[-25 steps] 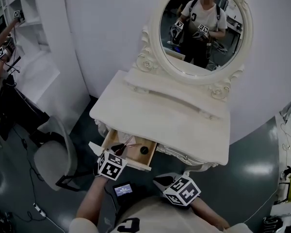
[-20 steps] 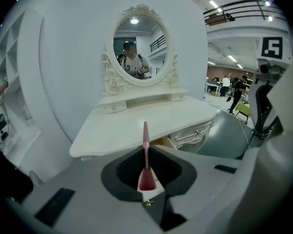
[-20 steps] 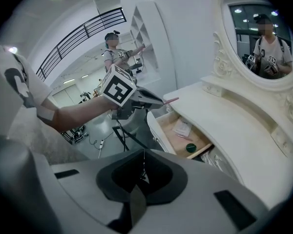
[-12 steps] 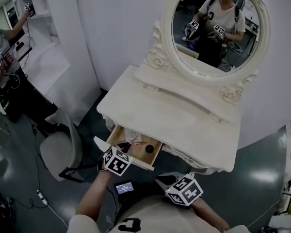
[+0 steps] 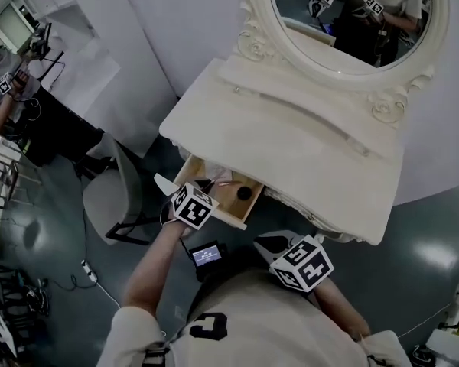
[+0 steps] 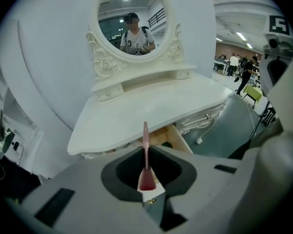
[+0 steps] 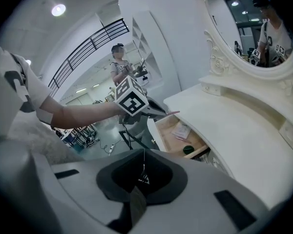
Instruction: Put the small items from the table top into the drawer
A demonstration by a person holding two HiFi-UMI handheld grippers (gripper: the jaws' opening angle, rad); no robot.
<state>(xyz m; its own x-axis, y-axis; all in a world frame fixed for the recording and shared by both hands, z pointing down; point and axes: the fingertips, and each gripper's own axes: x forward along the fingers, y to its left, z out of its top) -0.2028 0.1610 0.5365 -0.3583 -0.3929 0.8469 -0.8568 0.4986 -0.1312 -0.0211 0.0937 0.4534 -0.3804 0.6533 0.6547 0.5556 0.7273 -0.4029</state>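
Your left gripper pinching pink stick at near-left corner of open drawer. Black round item inside. Your right gripper pressed together, empty, right of drawer.

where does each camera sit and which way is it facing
Head view: on the person's head, looking steeply down at the dressing table and open drawer; the person's chest, the left gripper and the right gripper show.
Left gripper view: on the left gripper, facing the table and mirror; its jaws, shut on a pink pen, show.
Right gripper view: on the right gripper, facing the drawer from the table's side; its shut jaws and the person's left forearm show.
Shared: all three show the open drawer.
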